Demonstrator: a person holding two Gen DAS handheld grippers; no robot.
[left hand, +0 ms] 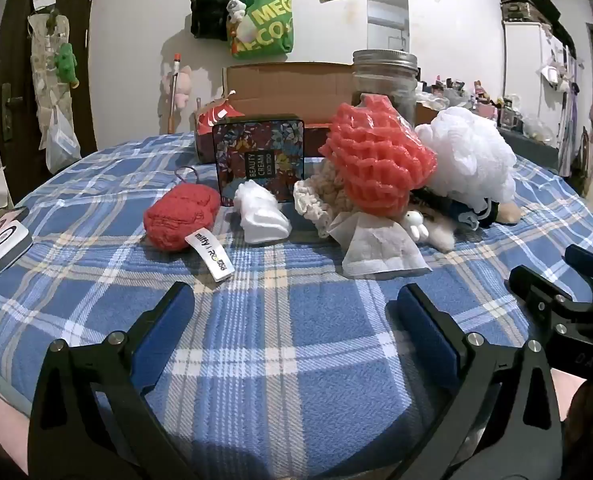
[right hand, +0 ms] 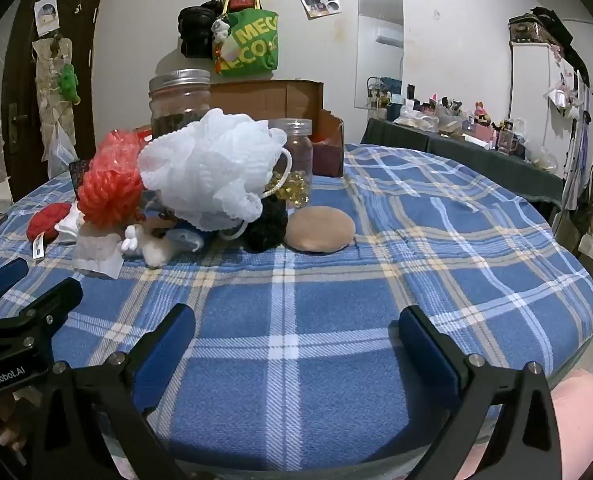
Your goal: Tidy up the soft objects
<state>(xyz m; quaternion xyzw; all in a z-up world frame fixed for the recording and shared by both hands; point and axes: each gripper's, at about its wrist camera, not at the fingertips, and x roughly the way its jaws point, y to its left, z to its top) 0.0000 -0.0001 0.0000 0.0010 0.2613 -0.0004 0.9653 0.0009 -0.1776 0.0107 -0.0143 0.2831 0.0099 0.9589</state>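
Note:
A heap of soft things lies on the blue plaid cloth [left hand: 288, 320]: a red knitted pouch [left hand: 180, 214] with a white tag, a white wad [left hand: 261, 218], a cream crochet piece [left hand: 320, 200], a red foam net [left hand: 376, 156], a white bath pouf [left hand: 470, 160] and a tissue [left hand: 380, 252]. The right wrist view shows the pouf [right hand: 212, 168], the foam net [right hand: 110, 184], a black fluffy ball [right hand: 268, 222] and a tan round puff [right hand: 320, 229]. My left gripper [left hand: 294, 320] stands open in front of the heap, nothing between its fingers. My right gripper [right hand: 296, 340] is open too, over bare cloth.
A floral tin [left hand: 258, 158] stands behind the pouch, with a cardboard box [left hand: 288, 80] and a large lidded jar [left hand: 384, 80] further back. A smaller jar [right hand: 294, 148] sits behind the pouf. A small white device [left hand: 6, 246] lies at the left edge. The right half of the cloth [right hand: 456, 240] is bare.

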